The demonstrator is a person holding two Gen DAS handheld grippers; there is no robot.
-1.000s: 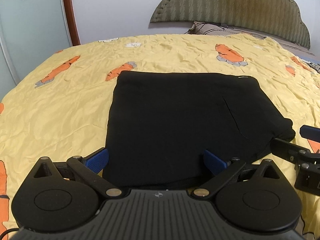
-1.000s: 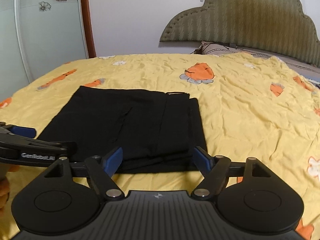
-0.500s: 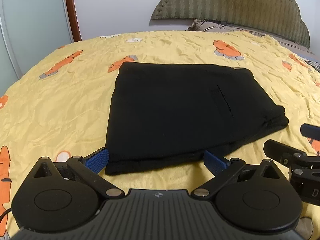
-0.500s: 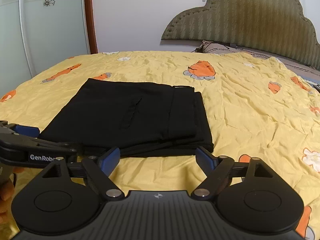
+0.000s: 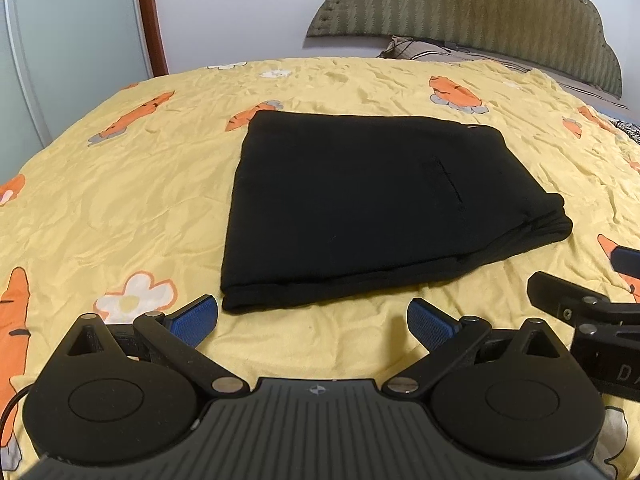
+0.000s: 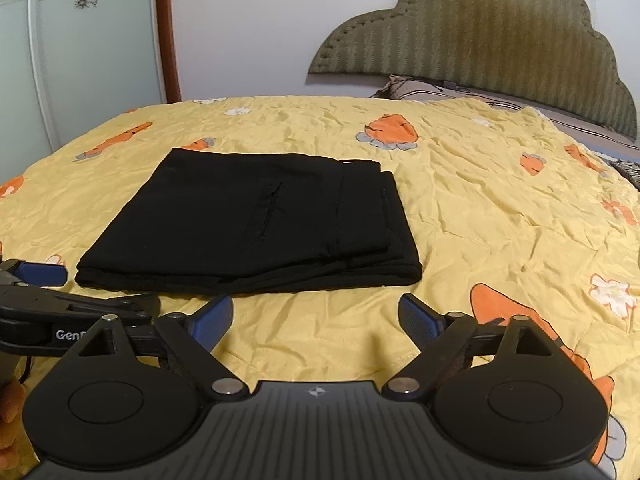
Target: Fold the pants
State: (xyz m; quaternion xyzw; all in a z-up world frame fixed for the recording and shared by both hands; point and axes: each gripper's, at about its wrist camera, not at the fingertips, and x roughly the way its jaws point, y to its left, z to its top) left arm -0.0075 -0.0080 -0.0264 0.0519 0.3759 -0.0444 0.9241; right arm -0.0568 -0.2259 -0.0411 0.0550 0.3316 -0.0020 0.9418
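Black pants lie folded into a flat rectangle on the yellow bed cover, layered edges showing at their right side. My left gripper hovers open just short of the near edge, nothing between its blue pads. My right gripper is also off the cloth, in front of the near right part of the pants, its jaws still opening with only bed cover between them. Each gripper shows at the edge of the other's view: the right one, the left one.
The yellow bed cover with orange carrot prints spreads wide around the pants. A padded olive headboard and a pillow stand at the back right. A frosted wardrobe door with a brown frame is at the left.
Both grippers have drawn back from the pants, whose near edge now lies clear of the pads. The right jaws have spread wider. The pants rest flat, let go.
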